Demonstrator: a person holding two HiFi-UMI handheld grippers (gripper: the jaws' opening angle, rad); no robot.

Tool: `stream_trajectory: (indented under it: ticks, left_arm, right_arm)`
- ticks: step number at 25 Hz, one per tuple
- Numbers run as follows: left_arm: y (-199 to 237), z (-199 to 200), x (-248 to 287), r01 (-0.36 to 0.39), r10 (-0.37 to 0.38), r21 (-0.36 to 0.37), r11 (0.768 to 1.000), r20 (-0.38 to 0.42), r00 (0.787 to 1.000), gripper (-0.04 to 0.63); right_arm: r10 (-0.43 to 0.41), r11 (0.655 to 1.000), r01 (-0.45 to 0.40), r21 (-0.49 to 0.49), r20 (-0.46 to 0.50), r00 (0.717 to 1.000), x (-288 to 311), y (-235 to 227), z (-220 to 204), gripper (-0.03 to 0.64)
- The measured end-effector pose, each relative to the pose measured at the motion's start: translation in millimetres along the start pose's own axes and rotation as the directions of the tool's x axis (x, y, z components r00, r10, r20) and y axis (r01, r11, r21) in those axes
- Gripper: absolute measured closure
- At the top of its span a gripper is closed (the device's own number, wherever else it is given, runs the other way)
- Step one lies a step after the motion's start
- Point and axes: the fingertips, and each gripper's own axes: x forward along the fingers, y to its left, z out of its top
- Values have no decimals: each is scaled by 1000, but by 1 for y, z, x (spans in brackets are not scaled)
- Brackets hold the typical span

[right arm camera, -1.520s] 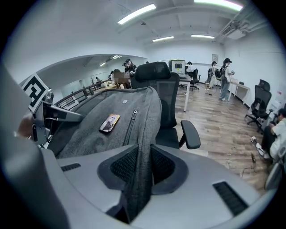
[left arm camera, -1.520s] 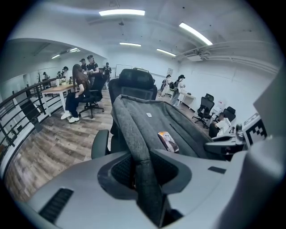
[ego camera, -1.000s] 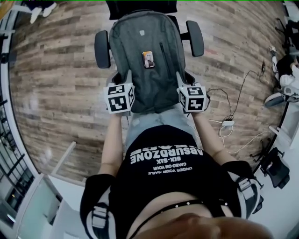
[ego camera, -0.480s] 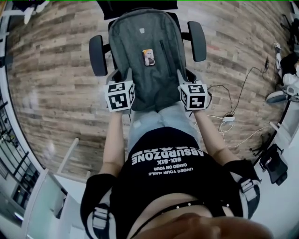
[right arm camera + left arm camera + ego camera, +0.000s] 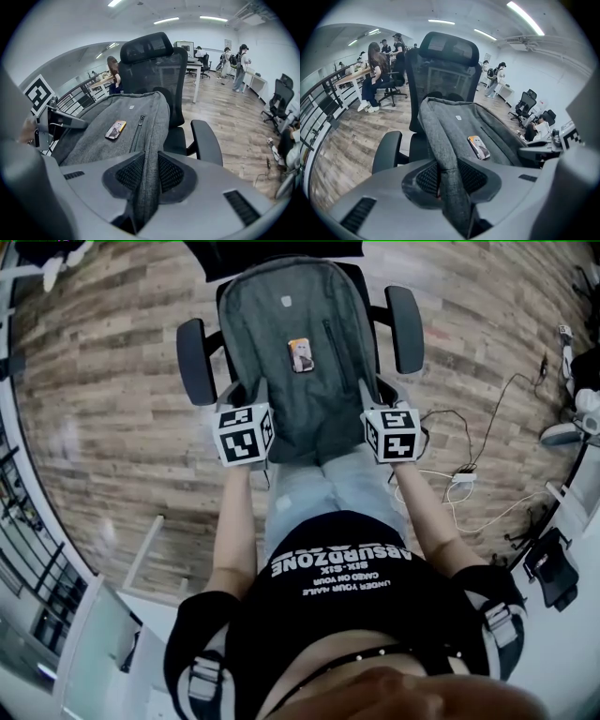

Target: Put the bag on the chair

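A grey backpack (image 5: 291,324) with a small orange tag (image 5: 301,354) lies spread over the black office chair (image 5: 190,362), between its two armrests. My left gripper (image 5: 255,392) is shut on the bag's near left edge. My right gripper (image 5: 367,392) is shut on its near right edge. In the left gripper view, a fold of the bag (image 5: 459,126) is pinched between the pads of that gripper (image 5: 447,180), with the chair's headrest (image 5: 447,49) behind. The right gripper view shows another fold of the bag (image 5: 122,124) clamped in that gripper (image 5: 144,173), before the chair back (image 5: 154,56).
White cables and a power strip (image 5: 459,479) lie on the wood floor at the right. A white desk (image 5: 94,643) stands at the lower left and another black chair (image 5: 548,568) at the lower right. People sit at desks (image 5: 375,75) in the background.
Both grippers, still holding the bag, have sunk a little towards the chair. The armrests now show wider on either side of the bag.
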Motion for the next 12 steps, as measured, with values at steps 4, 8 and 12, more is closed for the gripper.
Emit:
stream_trajectory:
  ticks: [4,8,12]
  left_arm:
    - [3,3,15,-4,4,-12,1000,-6,1000,491]
    - [4,3,28,-3,3,-14,1000,-4,1000,491]
    - [3,0,41,-2,2,-15,1000,-11,1000,491]
  right_arm:
    - [-9,1000,9,2,-2,1000,14,-6,3,529]
    - [-19,1000,19,11,-4,1000,24,-12,1,529]
    - [-19,1000,19,21,-9,1000,34,-18,-4,529]
